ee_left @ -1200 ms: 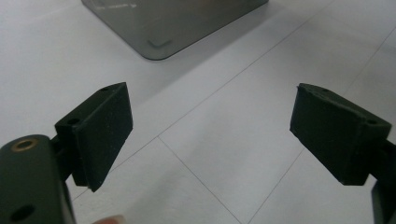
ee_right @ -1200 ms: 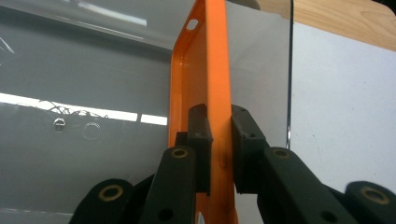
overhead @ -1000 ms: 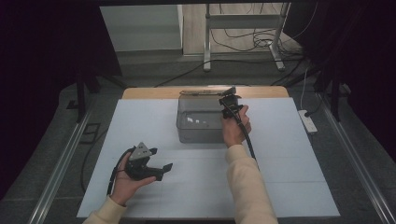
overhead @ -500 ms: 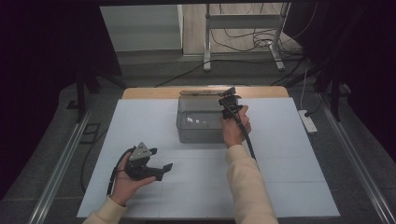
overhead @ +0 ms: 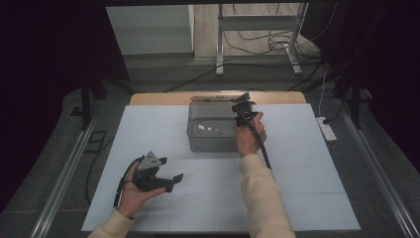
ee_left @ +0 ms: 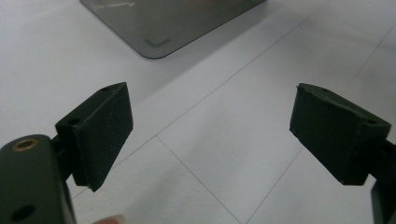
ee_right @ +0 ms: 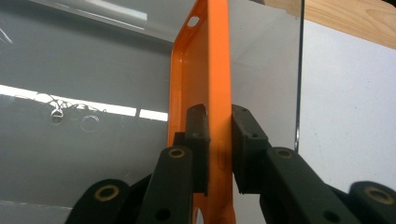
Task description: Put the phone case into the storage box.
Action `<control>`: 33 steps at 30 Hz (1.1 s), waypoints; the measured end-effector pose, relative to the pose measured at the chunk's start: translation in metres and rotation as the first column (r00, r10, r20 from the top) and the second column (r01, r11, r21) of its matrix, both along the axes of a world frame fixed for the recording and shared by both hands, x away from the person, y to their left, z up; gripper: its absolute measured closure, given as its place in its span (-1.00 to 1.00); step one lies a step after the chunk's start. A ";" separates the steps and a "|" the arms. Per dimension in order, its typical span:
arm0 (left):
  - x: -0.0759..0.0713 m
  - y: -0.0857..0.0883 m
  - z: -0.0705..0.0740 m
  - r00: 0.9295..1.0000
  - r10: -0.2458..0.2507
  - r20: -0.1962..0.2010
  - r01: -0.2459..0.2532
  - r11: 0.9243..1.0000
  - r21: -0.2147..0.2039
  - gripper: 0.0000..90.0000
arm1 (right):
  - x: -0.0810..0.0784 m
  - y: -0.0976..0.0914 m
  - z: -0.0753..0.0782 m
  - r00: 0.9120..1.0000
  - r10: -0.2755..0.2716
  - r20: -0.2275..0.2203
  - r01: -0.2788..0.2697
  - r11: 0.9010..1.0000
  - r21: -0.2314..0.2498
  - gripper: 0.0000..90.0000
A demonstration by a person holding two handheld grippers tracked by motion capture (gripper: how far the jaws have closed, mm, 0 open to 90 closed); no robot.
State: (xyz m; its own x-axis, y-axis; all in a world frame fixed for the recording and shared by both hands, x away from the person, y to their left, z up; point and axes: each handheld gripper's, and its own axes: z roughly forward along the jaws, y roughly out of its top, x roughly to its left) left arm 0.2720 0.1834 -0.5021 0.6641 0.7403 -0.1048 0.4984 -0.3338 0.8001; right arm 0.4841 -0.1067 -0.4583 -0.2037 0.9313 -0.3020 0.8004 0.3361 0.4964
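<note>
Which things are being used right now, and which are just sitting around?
In use: right gripper, jaws shut on orange case; clear box.
Just there: left gripper, jaws open; power strip; floor cables; metal stand.

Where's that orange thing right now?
In the right gripper view, the orange case stands on edge between the right gripper pads, over the clear box at the far middle of the white mat.

The left gripper [overhead: 166,181] rests low, jaws wide apart; the right gripper [ee_right: 218,140] points down, jaws nearly closed.
</note>
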 end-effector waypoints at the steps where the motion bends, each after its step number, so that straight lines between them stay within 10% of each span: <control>1: 0.000 0.000 0.000 1.000 0.000 0.000 0.000 1.000 -0.001 -0.71 | 0.000 0.000 0.000 1.000 0.001 -0.001 -0.001 1.000 0.001 0.71; 33: -0.001 -0.001 0.001 1.000 -0.006 0.004 0.005 1.000 0.001 -0.70 | -0.013 0.002 0.023 0.991 0.074 0.111 -0.076 0.997 0.009 0.31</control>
State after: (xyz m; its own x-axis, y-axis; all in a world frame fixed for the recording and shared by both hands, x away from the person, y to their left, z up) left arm 0.2708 0.1828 -0.5012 0.6685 0.7367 -0.1015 0.4934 -0.3373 0.8018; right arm 0.4715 -0.1049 -0.4354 -0.2392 0.9187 -0.3143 0.7131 0.3860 0.5853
